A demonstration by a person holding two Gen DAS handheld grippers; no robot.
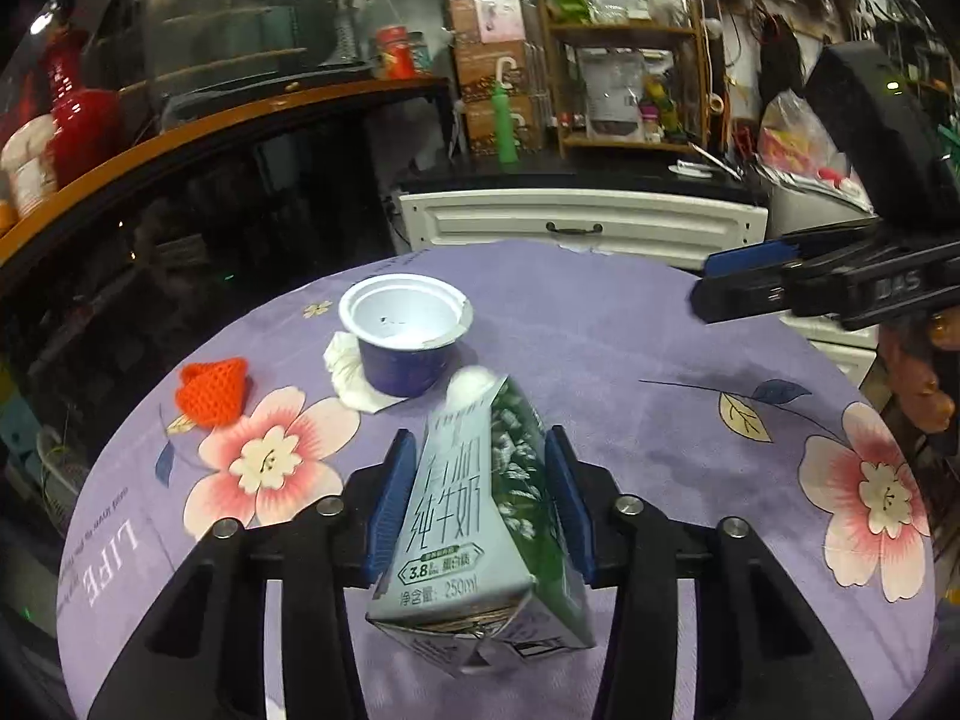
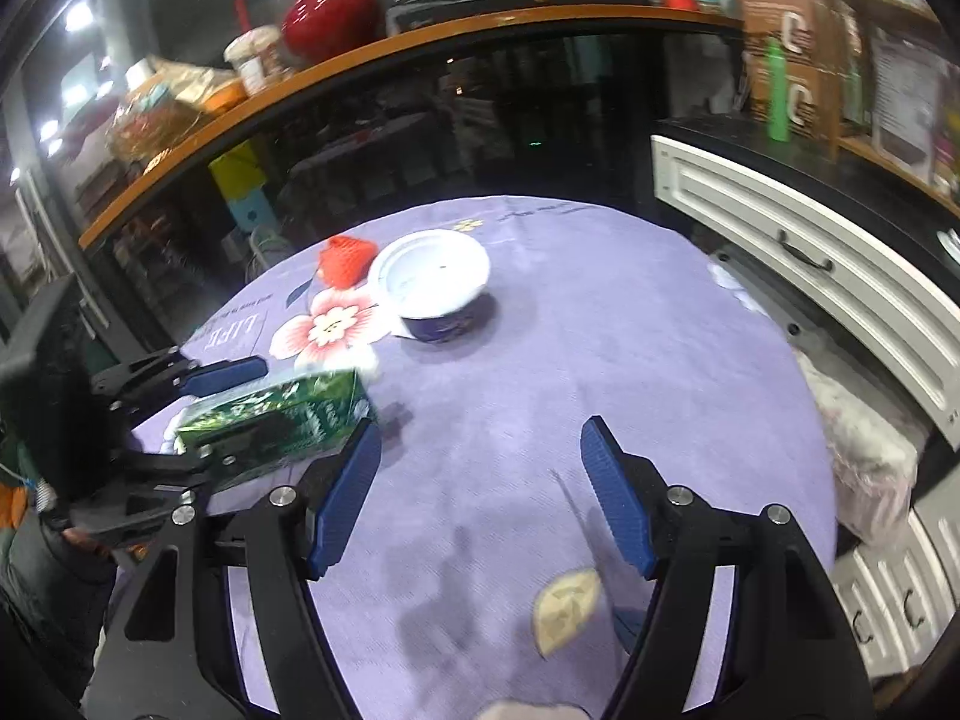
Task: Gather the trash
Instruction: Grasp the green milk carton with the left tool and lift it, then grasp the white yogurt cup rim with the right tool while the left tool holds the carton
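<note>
My left gripper is shut on a green and pale blue milk carton, which lies on its side between the blue pads just above the purple flowered tablecloth. The carton also shows in the right wrist view, held by the left gripper. An empty blue yogurt cup stands beyond it on a crumpled white tissue. An orange foam net lies to the left. My right gripper is open and empty above the cloth; it also shows in the left wrist view.
The round table ends close behind the cup. A white cabinet stands behind it, and a dark glass counter with an orange edge runs along the left. A pale plastic bag hangs off the table's right side.
</note>
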